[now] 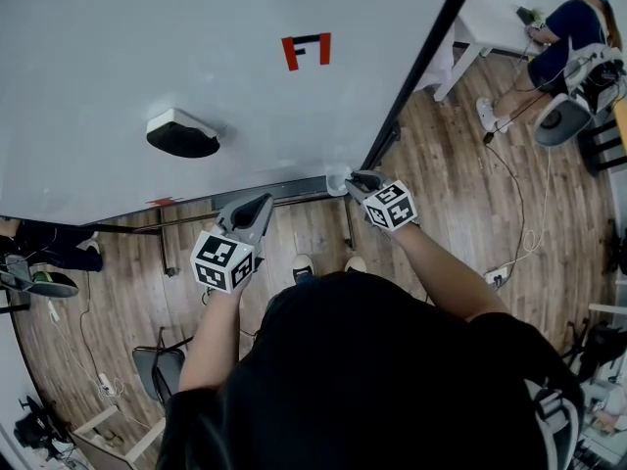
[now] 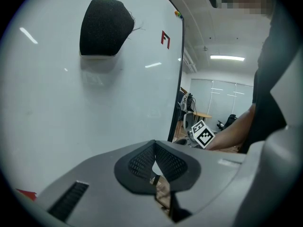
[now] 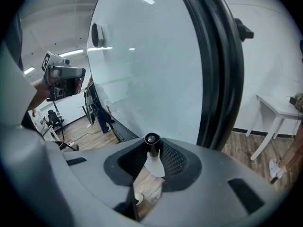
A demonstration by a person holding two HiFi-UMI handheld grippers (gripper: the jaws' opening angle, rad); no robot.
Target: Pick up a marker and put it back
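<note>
Closest in, the right gripper [image 3: 151, 144] is roughly half closed, with its grey jaws pinched on a marker [image 3: 151, 139] with a white barrel and a round black end. The black end pokes up just past the jaw tips and the mesh pads press on it from both sides. From the head view, this right gripper [image 1: 356, 180] sits at the lower right corner of the board, just beside a small white rounded thing [image 1: 338, 177] that I can't identify. The marker itself is too small to make out from up there.

The left gripper [image 2: 154, 144] has its jaws together at the tips with nothing between them. It hangs in front of the board's lower edge, well apart from the right one [image 1: 263, 204].

Behind both is the big white whiteboard [image 1: 118, 57] with a black frame [image 1: 421, 67] down its right side. A black felt eraser with a white back [image 1: 181, 135] is stuck on the board above the left gripper. Higher up is a little red mark [image 1: 307, 49].

Past the frame there's a wooden plank floor [image 1: 460, 174], then a white table [image 1: 490, 13]. A person in blue [image 1: 568, 27] sits way off in the corner.
</note>
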